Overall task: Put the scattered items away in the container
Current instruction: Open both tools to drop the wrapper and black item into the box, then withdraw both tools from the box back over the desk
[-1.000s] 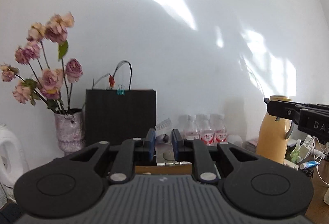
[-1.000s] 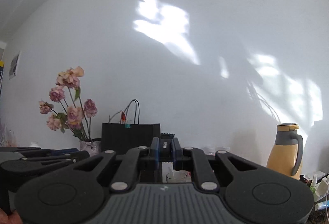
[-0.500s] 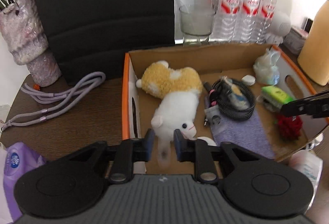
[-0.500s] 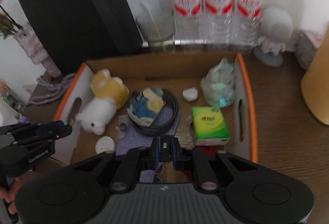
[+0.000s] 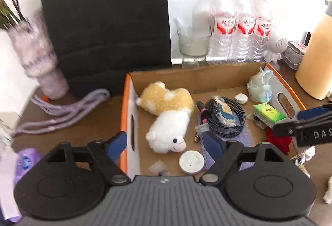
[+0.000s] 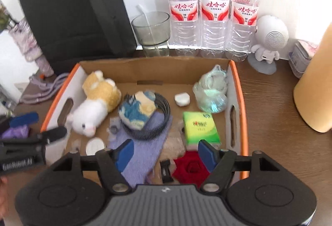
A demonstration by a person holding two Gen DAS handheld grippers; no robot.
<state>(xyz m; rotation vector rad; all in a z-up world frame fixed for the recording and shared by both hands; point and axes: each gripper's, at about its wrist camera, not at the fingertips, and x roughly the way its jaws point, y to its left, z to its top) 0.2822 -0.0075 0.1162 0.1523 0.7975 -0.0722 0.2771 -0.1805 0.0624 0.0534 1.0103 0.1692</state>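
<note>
Right wrist: gripper [image 6: 165,152] angled over box [image 6: 238,84].

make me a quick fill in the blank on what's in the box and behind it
The plush toy lies inside the ____ box.
Behind the box stand ____ water bottles with red labels.
The green tissue pack lies next to a ____ fabric rose.
The coiled cable rests on a ____ cloth.

Missing words: cardboard; three; red; purple
</note>
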